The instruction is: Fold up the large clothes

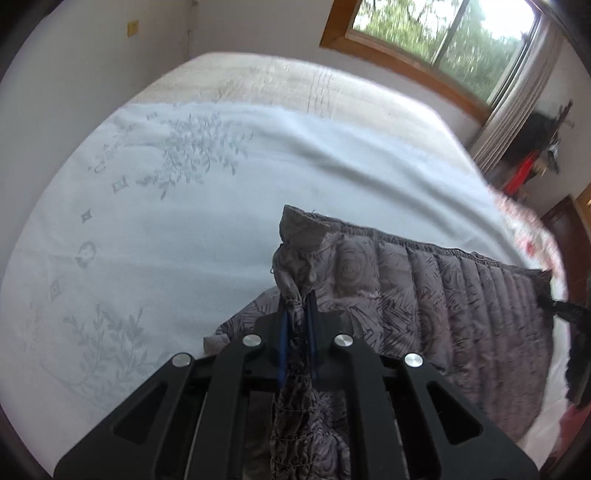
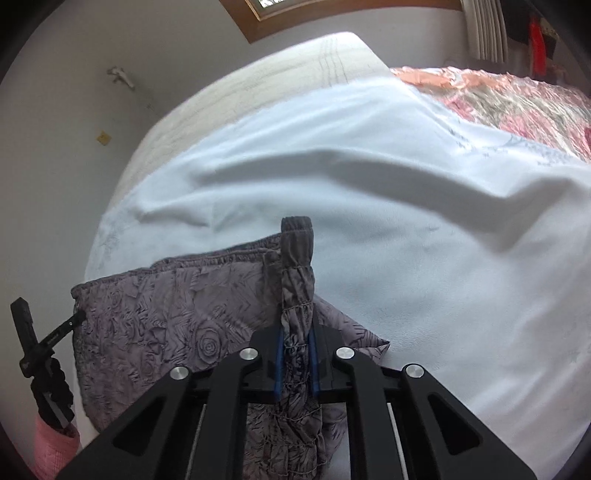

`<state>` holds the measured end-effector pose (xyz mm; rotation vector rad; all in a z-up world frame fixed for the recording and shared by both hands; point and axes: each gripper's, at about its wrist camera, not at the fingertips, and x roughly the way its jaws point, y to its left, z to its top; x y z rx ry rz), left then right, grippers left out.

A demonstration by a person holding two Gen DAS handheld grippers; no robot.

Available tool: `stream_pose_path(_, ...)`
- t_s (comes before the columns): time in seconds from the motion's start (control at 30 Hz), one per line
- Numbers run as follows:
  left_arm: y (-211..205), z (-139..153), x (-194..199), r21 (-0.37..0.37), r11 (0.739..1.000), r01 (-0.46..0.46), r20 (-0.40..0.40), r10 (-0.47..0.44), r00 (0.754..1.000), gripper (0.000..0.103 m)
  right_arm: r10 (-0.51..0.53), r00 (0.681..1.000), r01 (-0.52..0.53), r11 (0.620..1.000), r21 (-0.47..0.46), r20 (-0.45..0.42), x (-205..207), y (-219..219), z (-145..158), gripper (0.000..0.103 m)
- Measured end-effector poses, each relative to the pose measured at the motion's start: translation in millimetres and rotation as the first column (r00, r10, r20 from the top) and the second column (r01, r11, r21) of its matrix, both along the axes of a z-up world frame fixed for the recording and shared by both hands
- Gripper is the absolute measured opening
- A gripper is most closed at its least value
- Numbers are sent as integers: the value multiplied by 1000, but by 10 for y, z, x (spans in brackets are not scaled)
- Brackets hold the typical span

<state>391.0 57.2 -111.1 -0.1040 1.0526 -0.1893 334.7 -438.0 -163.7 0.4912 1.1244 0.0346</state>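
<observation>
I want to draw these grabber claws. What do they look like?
Both the left gripper and right gripper are matte black, built from angular bars with triangular cut-outs and round silver bolts. Each has thin blue pads lining its fingers. A pink sleeve shows behind the left one.

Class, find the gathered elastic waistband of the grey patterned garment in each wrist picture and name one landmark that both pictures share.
Left wrist view: the waistband runs from centre down to the right edge, its near end pinched in the left hand-held gripper.
Right wrist view: the waistband runs from centre down to the left, its near end pinched in the right hand-held gripper.
Shared landmark: the wooden window frame.
</observation>
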Motion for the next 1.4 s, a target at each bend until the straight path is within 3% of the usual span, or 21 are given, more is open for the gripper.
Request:
stream_pose_path(0.07,-47,-241,58,53,999,2,-48,0,999,7,-5,1000,5,1000,5,-19,31,11,-135,11)
stream_pose_path(0.17,-31,-447,80,64,998,13,-82,-8,997,9,-14,999,15,1000,22,-31,25,2,-257,12)
stream_pose_path(0.4,-96,-574,73,116,993,31,-77,-22,997,12,-27,999,26,999,-36,-27,-4,82,-326,16)
stream_pose_path(0.53,-105,-432,59,138,990,10,-99,4,995,17,-61,998,59,992,-108,-16,-124,107,-57,29)
stream_pose_path(0.6,-82,-240,-23,144,989,-25,-64,34,997,20,-51,999,53,982,-184,16,-253,193,168,29)
stream_pose_path(0.7,-160,140,-296,216,974,-60,42,52,998,24,-5,999,17,973,-228,50,-480,412,428,29)
stream_pose_path(0.83,-417,293,-641,238,971,-32,61,18,998,24,33,998,-15,960,-281,59,-691,755,505,29)
stream_pose_path(1.07,-734,57,-1001,232,971,62,22,-69,997,25,10,998,8,954,-300,56,-934,980,289,29)
stream_pose_path(1.27,-758,-196,-1080,253,964,79,4,-83,997,25,5,999,11,943,-333,48,-969,1058,84,29)
stream_pose_path(1.4,-767,-270,-1074,262,962,82,12,-88,996,25,-15,999,28,954,-298,47,-950,1021,-52,29)
